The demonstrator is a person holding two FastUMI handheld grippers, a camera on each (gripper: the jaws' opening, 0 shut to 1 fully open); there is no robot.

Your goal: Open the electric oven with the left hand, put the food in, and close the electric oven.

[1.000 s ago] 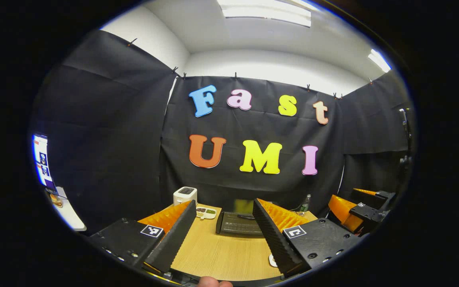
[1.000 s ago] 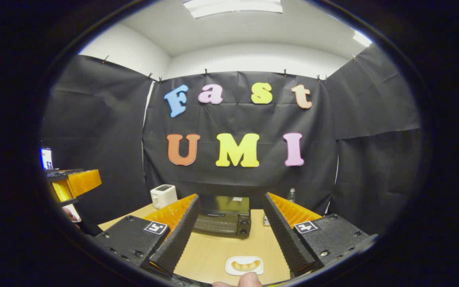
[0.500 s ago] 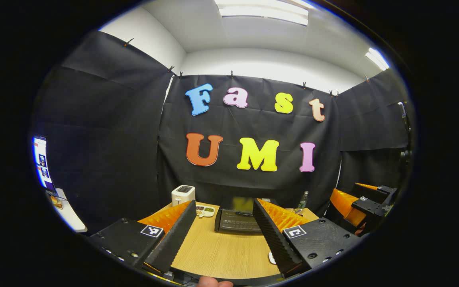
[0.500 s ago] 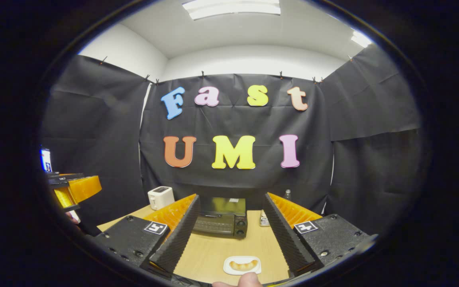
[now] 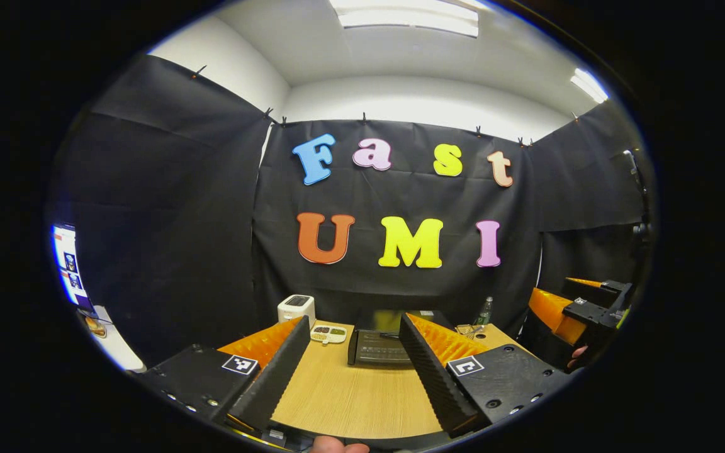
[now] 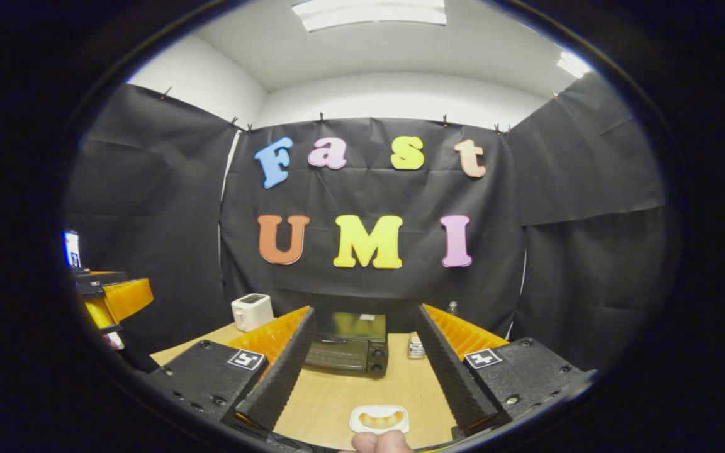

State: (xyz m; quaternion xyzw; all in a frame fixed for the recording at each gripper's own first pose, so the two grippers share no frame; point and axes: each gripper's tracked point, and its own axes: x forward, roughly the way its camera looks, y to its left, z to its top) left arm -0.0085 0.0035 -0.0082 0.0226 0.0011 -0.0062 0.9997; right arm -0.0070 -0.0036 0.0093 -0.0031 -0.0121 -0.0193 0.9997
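The electric oven stands at the far side of the wooden table, door closed, with a handle bar across the upper front and two knobs on its right panel. The food, a pale curved pastry, lies in a small white tray at the near table edge, well apart from the oven. The left gripper hovers above the table, fingers spread wide and holding nothing; the right gripper likewise stands spread and empty, the tray lying between and below its fingers. A white toaster, a compartment dish and a bottle sit at the back. Judgement: no step is done. The oven is rigid and probably heavy enough to stay put; the door should be taken at the handle bar and pulled down. The pastry looks light, soft and crushable, so lifting it by the stiff tray rim seems safer, though the shallow rim may slip.
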